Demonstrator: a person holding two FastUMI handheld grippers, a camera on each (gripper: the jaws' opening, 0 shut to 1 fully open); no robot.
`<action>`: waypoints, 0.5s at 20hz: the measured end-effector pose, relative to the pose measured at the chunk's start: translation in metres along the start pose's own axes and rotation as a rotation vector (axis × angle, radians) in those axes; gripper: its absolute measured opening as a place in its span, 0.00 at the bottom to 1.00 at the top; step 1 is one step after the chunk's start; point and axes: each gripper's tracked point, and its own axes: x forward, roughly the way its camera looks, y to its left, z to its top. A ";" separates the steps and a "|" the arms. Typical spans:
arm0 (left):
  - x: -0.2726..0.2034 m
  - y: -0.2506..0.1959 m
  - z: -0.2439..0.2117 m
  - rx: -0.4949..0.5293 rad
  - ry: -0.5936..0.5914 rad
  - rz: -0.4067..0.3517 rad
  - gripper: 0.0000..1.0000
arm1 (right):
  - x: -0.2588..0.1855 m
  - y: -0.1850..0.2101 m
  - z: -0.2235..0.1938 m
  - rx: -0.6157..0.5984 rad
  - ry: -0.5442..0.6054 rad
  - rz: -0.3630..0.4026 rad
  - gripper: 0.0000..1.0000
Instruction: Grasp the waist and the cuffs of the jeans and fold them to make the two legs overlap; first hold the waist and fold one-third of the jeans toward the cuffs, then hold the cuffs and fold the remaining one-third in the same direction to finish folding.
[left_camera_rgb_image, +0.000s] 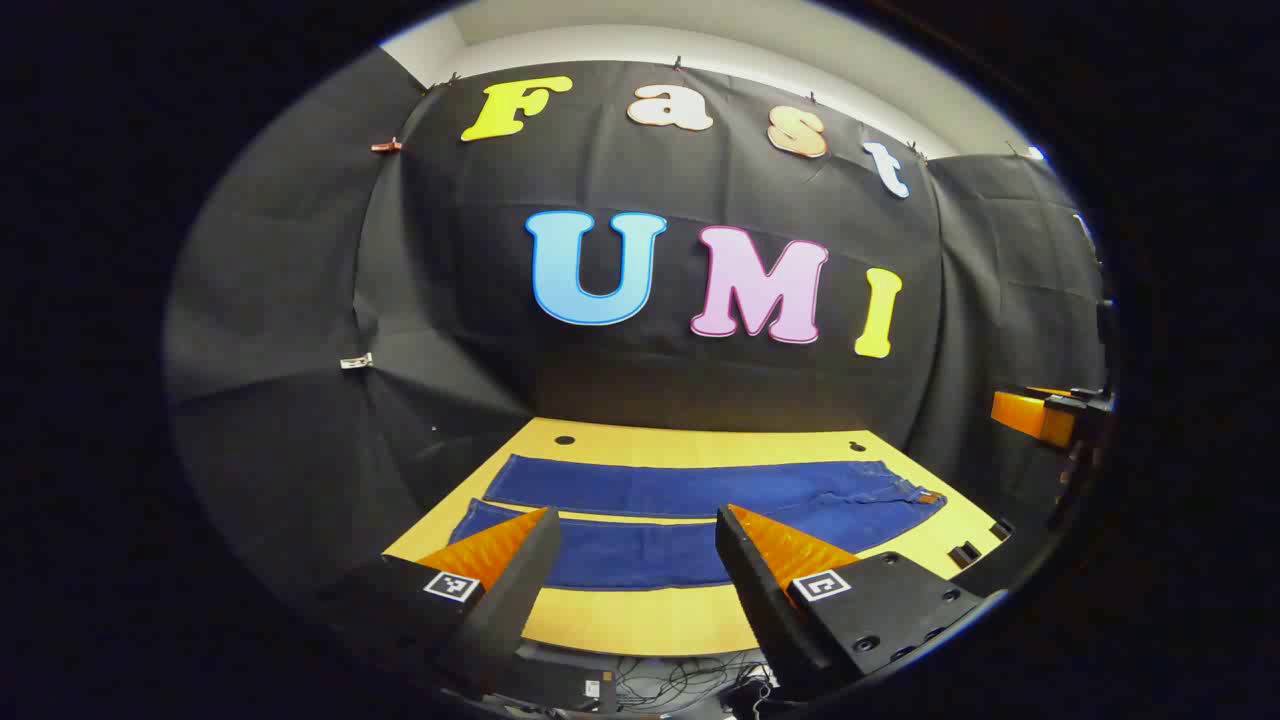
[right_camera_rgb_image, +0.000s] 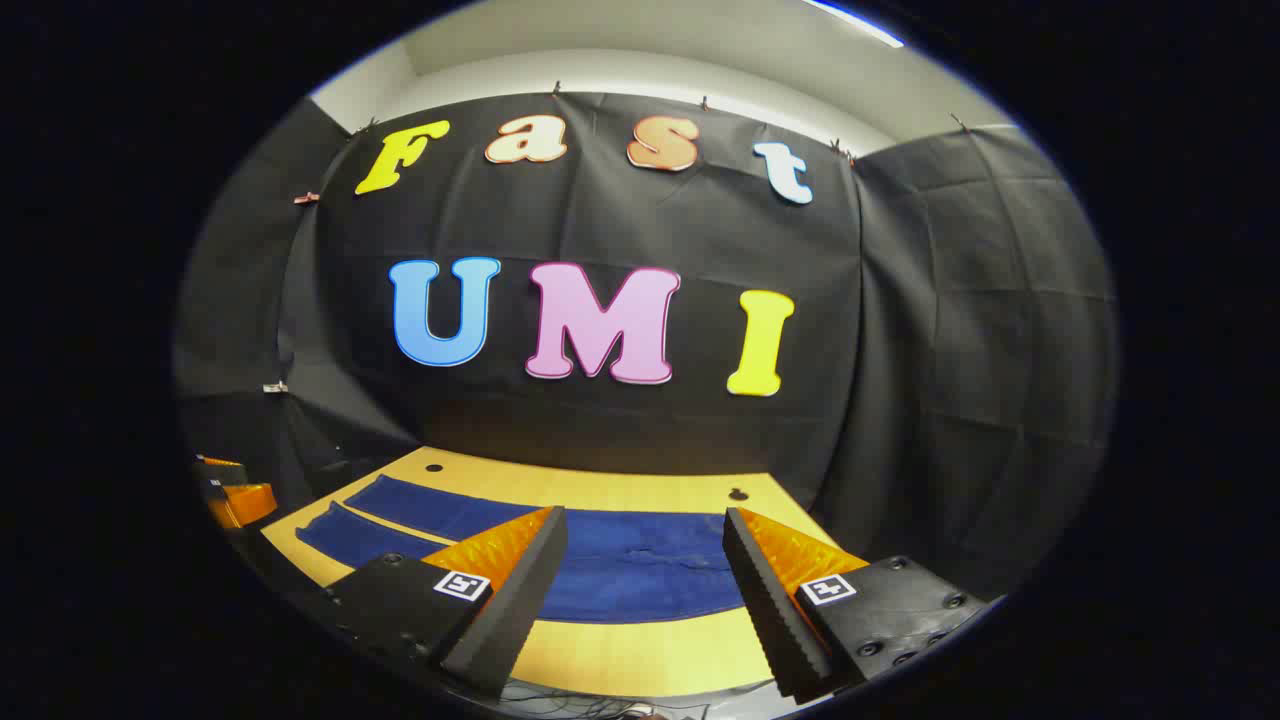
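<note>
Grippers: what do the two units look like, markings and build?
Both the left gripper and the right gripper have two wedge-shaped fingers with ridged inner faces, on dark angular bodies with round screw holes. Each finger base carries a small square black-and-white marker tag.

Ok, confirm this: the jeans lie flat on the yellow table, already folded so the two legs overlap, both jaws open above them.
Not folded. In the left gripper view the jeans lie flat on the yellow table with legs side by side, a strip of table between them. Both sets of jaws are open.
</note>
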 end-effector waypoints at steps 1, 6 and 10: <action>-0.001 0.001 0.004 0.012 -0.015 -0.001 0.98 | 0.004 0.002 0.001 0.000 -0.005 0.007 0.96; 0.006 0.010 -0.015 0.041 0.032 0.015 0.98 | 0.012 -0.010 -0.001 -0.021 -0.014 -0.002 0.96; 0.000 0.001 -0.025 -0.006 0.048 0.002 0.98 | 0.010 -0.014 -0.004 0.010 0.000 -0.013 0.96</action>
